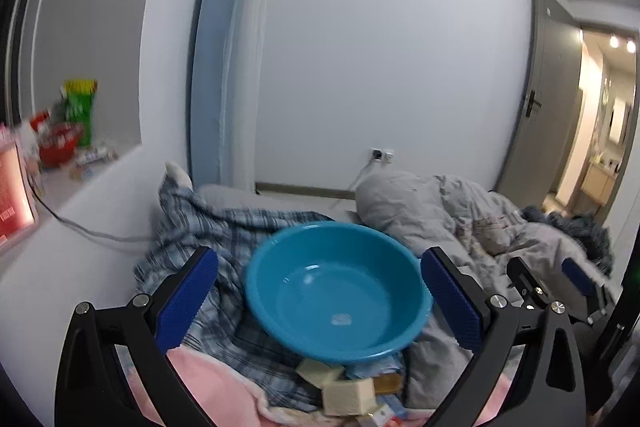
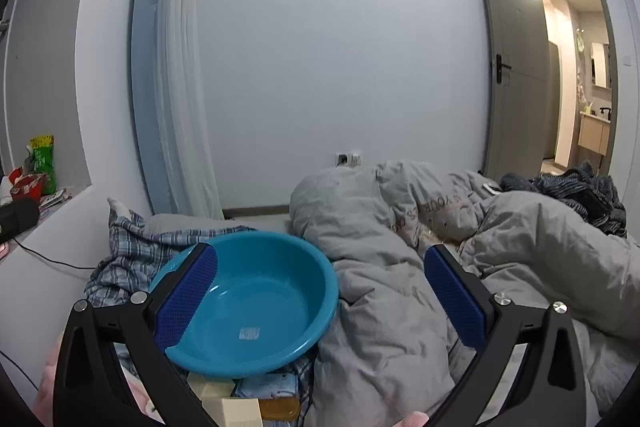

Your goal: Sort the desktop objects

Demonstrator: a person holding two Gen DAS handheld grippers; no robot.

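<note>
An empty blue plastic basin (image 1: 338, 291) rests on a plaid cloth (image 1: 208, 227) on a bed. Just in front of the basin lie small cream blocks (image 1: 348, 395), an amber piece (image 1: 386, 383) and blue-and-white packets. My left gripper (image 1: 318, 301) hovers above them, open wide, nothing between its blue pads (image 1: 186, 301). My right gripper (image 2: 320, 297) is also open and empty, held over the grey duvet (image 2: 400, 267) to the right of the basin (image 2: 248, 307). In the left wrist view the right gripper (image 1: 552, 279) shows at the right edge.
A crumpled grey duvet (image 1: 440, 211) covers the right of the bed, with a dark blanket (image 2: 576, 187) beyond. A pink cloth (image 1: 224, 387) lies near the front. The windowsill at left holds snack bags (image 1: 80, 111) and a red bowl (image 1: 60, 143). A cable (image 1: 80, 227) runs along the ledge.
</note>
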